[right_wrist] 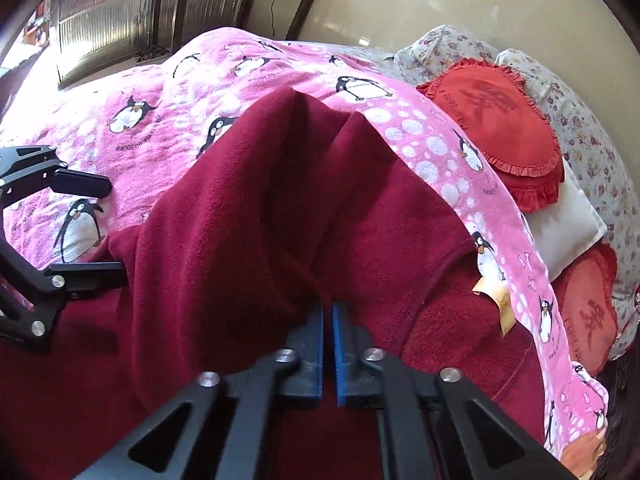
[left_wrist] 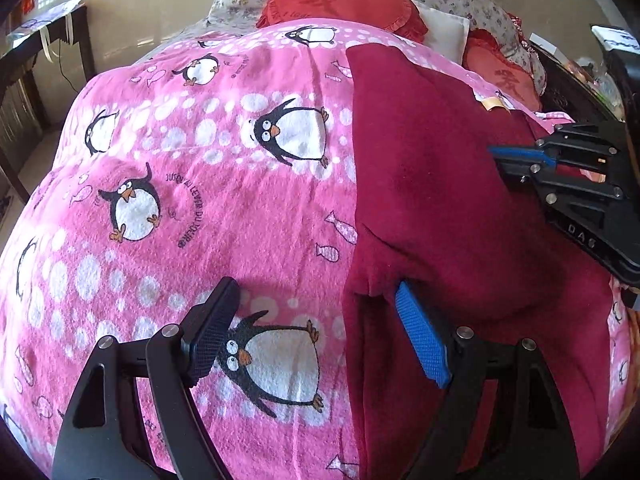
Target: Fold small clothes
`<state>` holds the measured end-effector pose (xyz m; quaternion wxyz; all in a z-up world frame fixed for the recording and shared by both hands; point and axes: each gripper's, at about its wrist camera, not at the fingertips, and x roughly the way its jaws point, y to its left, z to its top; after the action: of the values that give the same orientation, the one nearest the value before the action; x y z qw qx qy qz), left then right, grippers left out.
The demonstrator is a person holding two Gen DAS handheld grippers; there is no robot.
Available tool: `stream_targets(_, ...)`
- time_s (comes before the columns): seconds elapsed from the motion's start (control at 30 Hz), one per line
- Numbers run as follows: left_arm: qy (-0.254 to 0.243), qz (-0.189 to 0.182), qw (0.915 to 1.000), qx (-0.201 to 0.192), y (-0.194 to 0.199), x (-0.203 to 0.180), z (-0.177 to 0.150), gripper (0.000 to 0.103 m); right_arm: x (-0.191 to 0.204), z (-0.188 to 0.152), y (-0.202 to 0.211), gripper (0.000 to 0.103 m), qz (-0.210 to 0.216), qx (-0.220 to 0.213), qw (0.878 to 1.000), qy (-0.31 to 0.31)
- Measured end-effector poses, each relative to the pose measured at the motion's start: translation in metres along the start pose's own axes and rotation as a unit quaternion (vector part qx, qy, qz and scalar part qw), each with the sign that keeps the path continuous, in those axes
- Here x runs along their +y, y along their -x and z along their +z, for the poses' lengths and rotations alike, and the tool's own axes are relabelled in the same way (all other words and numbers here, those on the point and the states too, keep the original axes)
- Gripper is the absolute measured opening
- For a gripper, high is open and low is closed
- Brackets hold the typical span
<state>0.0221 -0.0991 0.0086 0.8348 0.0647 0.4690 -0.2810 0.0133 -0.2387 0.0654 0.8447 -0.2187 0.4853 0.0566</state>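
Observation:
A dark red fleece garment (left_wrist: 432,184) lies on a pink penguin-print blanket (left_wrist: 192,184). My left gripper (left_wrist: 316,300) is open at the garment's left edge: its blue-padded finger (left_wrist: 420,340) touches the red cloth, the black one is over the blanket. My right gripper (right_wrist: 328,308) is shut on a pinched fold of the garment (right_wrist: 248,208), which rises from it like a tent. The right gripper also shows at the right of the left wrist view (left_wrist: 496,152). The left gripper shows at the left of the right wrist view (right_wrist: 108,232).
Red frilled heart cushions (left_wrist: 344,0) and a white pillow (left_wrist: 444,32) lie on a floral sheet at the bed's head. A dark table (left_wrist: 36,60) with a cable stands on the tiled floor past the bed's left side.

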Motion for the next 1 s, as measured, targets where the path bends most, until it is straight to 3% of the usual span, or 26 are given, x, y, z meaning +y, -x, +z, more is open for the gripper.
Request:
stream_targets(0.07, 0.005, -0.002, 1.0, -0.003, 0.001, 0.002, -0.001, 0.081, -0.006, 0.001, 0.009, 0.003, -0.016, -0.019, 1.0, -0.015)
stream_targets(0.17, 0.006, 0.003, 1.0, -0.007, 0.001, 0.002, -0.001, 0.081, -0.038, -0.002, 0.026, 0.003, -0.018, -0.052, 0.993, -0.109)
stream_targets(0.37, 0.0, 0.016, 0.9999, -0.005, 0.009, -0.001, 0.0, 0.081, -0.048, -0.008, 0.003, 0.007, -0.032, -0.031, 0.985, -0.166)
stream_targets(0.4, 0.003, 0.018, 0.9998, -0.009, 0.013, -0.001, 0.001, 0.081, -0.051, -0.011, 0.009, 0.011, -0.027, -0.034, 0.983, -0.179)
stream_targets(0.47, 0.002, 0.019, 0.9994, -0.028, 0.025, -0.004, 0.005, 0.081, -0.057, -0.022, 0.026, 0.048, -0.025, -0.051, 0.975, -0.215)
stream_targets(0.53, -0.007, 0.019, 0.9984, -0.052, 0.037, -0.011, 0.01, 0.081, -0.06, -0.044, 0.049, 0.059, -0.045, -0.078, 0.965, -0.244)
stream_targets(0.67, -0.037, 0.003, 0.9966, -0.073, 0.043, -0.035, 0.023, 0.081, -0.072, -0.093, 0.069, 0.059, -0.092, -0.065, 0.953, -0.281)
stream_targets(0.8, -0.042, -0.015, 0.9972, -0.06, 0.022, -0.054, 0.036, 0.081, -0.109, -0.149, 0.065, 0.057, -0.102, -0.032, 0.92, -0.377)
stream_targets(0.9, -0.033, 0.005, 0.999, -0.03, -0.007, -0.059, 0.042, 0.081, -0.136, -0.177, 0.056, 0.057, -0.097, -0.039, 0.896, -0.432)
stream_targets(1.0, -0.008, 0.007, 0.9999, 0.009, -0.031, -0.053, 0.044, 0.081, -0.147, -0.179, 0.052, 0.058, -0.081, -0.05, 0.887, -0.451)
